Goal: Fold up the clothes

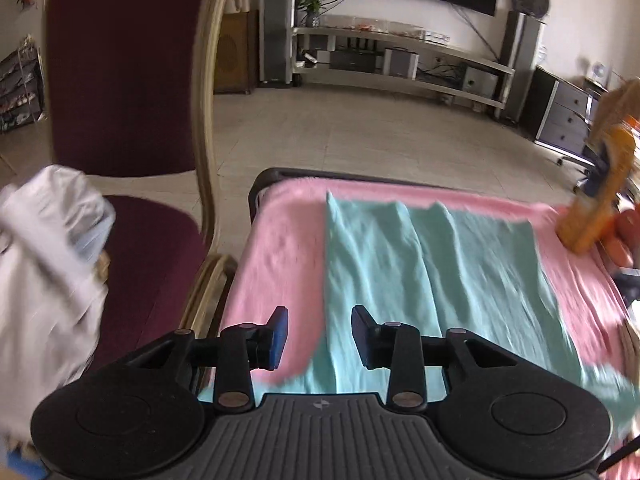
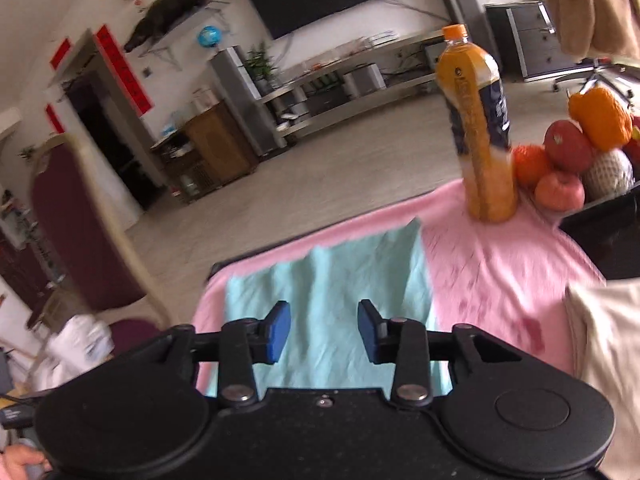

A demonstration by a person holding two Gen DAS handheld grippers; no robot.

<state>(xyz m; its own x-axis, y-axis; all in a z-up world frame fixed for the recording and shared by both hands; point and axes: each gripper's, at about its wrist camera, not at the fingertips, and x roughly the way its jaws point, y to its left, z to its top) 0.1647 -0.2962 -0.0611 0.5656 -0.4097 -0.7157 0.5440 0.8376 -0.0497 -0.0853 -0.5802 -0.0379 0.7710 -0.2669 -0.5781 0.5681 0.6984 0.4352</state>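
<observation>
Left wrist view: the left gripper [image 1: 319, 336] is held above the near left part of a teal garment [image 1: 432, 280], fingers spread wide and nothing held between them. The garment is spread, wrinkled, over a pink cloth [image 1: 276, 248] that covers the table; at its near left corner a flap of the pink cloth is seen lying over the teal. In the right wrist view the right gripper [image 2: 324, 330] is likewise parted and empty above the near middle of the garment [image 2: 332, 288].

Whether the garment lies as a single layer or already doubled cannot be told; its outline would fit either a piece laid out flat or one part-way through folding. Should a further fold be intended, it is judged that only the teal layer should be pinched, at an edge or corner, so that the pink cloth is not lifted with it, and that the ridges should be smoothed before any crease is set.

To the right, an orange drink bottle [image 2: 478, 128] stands on the pink cloth near the garment's far right corner, with piled fruit [image 2: 572, 160] just beyond; it could be tipped by a wide sweep. A maroon chair [image 1: 132, 92] bearing white clothing [image 1: 52, 264] stands close on the left. A beige cloth [image 2: 608, 352] lies at the near right. Open room is best along the near edge.
</observation>
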